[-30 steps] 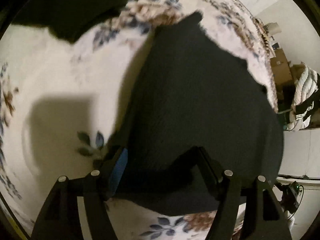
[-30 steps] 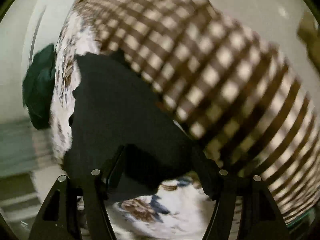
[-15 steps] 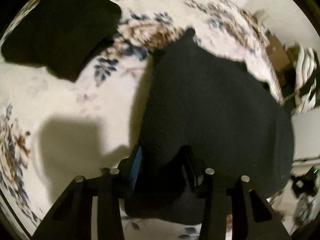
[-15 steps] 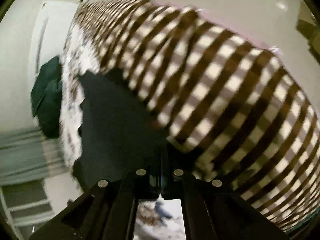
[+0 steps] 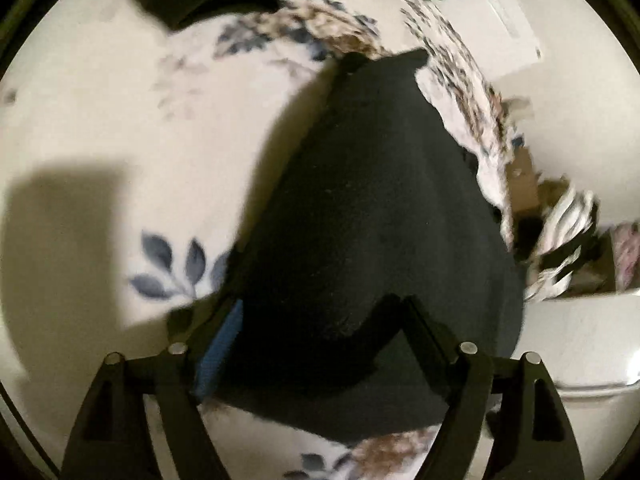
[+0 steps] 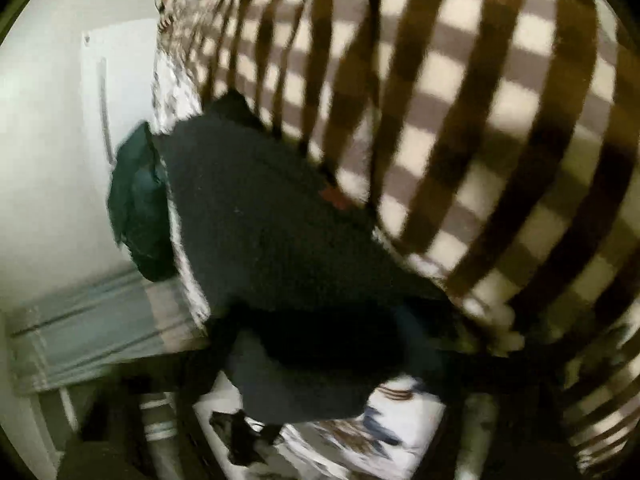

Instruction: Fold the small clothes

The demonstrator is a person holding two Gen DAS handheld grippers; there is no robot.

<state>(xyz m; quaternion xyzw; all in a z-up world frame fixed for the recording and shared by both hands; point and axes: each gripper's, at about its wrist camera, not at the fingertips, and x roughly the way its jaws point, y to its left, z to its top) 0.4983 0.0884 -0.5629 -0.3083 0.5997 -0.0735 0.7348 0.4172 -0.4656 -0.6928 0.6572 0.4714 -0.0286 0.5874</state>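
A soft, limp black garment [image 5: 372, 208], best gripped at its hem, is straddled by the wide-spread left claw [image 5: 320, 336]; the right claw's state cannot be told.

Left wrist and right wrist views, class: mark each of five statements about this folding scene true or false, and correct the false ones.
1. The black garment lies on a floral cover. True.
2. The left gripper has its fingers spread apart. True.
3. The garment is bright red. False: it is black.
4. A brown and cream checked blanket lies beside the garment in the right wrist view. True.
5. The right gripper shows sharply, wide open. False: that view is blurred and its fingers cannot be made out.
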